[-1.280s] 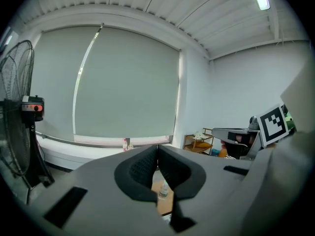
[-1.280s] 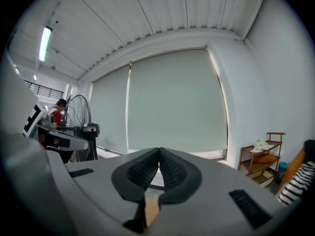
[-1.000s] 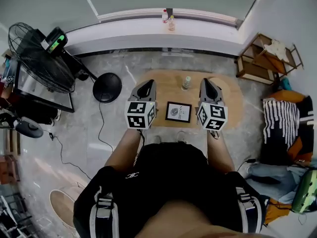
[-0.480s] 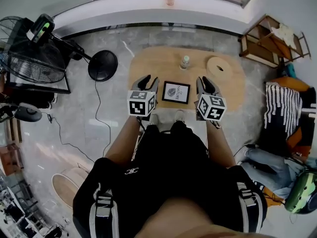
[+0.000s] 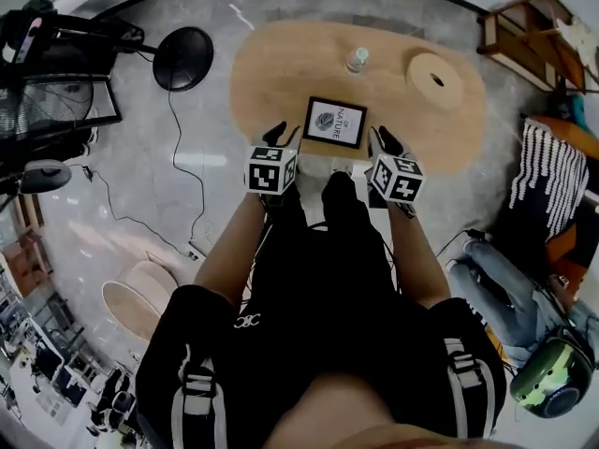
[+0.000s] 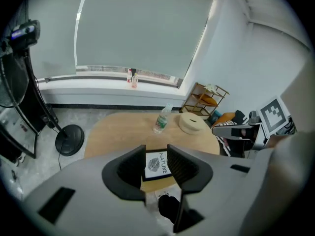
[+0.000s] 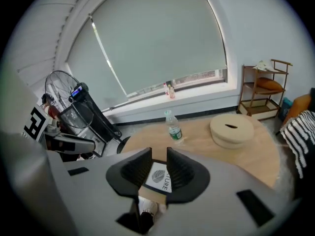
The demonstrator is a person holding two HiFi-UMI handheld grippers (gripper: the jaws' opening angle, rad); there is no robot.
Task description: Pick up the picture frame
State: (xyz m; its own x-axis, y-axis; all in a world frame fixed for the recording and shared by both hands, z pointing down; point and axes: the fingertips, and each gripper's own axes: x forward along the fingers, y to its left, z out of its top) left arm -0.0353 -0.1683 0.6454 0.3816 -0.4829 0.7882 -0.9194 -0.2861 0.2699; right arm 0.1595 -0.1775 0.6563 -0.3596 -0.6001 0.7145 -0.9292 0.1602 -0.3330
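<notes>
The black picture frame [image 5: 335, 122] with a white leaf print lies flat near the front edge of the low oval wooden table [image 5: 271, 73]. My left gripper [image 5: 278, 136] hovers just left of the frame's near corner, and my right gripper [image 5: 385, 141] hovers just right of it. Both point down and forward, and their jaws are opening with nothing between them. In the left gripper view the frame [image 6: 156, 165] shows beyond the gap of the left gripper [image 6: 156, 153]. The right gripper view likewise shows the frame [image 7: 161, 177] past the right gripper [image 7: 159, 154].
A plastic water bottle [image 5: 355, 60] stands behind the frame, and a round beige box [image 5: 433, 71] sits at the table's right. A floor fan [image 5: 56, 110] and its round base [image 5: 182, 58] stand to the left, a wooden shelf [image 5: 533, 36] to the right.
Both grippers have dropped from chest height down to the table's front edge, on either side of the frame. Their jaws have gone from shut to open.
</notes>
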